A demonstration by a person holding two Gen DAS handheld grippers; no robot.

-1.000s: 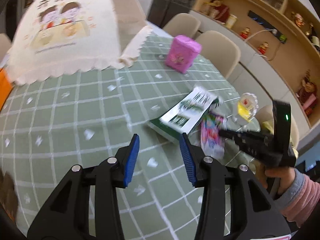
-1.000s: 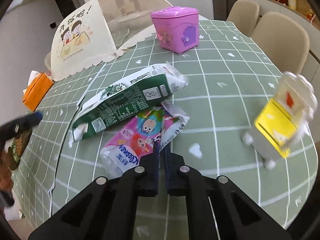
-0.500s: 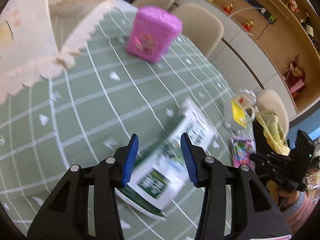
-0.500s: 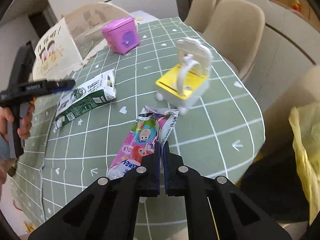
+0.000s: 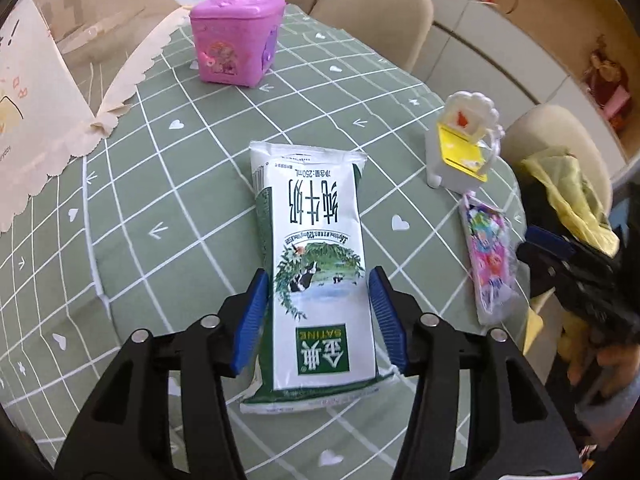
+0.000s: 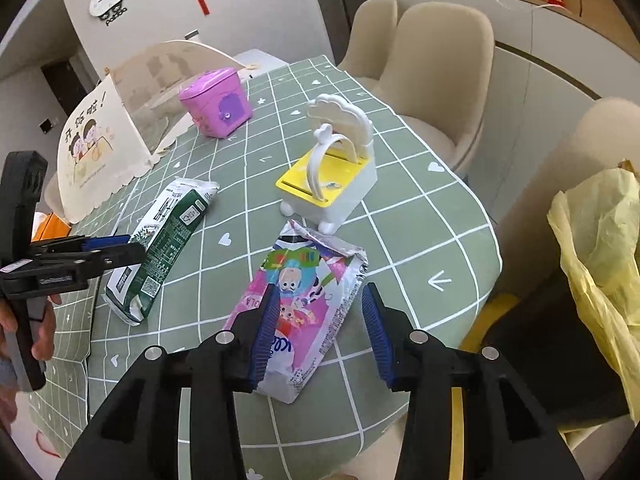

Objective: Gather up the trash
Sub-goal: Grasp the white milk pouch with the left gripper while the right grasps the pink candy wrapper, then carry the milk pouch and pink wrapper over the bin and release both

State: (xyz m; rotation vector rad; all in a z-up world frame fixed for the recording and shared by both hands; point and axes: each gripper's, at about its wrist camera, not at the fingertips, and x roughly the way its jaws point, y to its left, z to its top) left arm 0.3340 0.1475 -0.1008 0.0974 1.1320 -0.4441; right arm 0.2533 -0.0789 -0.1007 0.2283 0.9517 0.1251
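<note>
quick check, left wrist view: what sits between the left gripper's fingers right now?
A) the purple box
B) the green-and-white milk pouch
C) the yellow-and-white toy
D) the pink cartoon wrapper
B: the milk pouch lies flat on the table between the blue pads of the left gripper, whose jaws are opening and not pressing on it; the pink wrapper lies off to the right.
</note>
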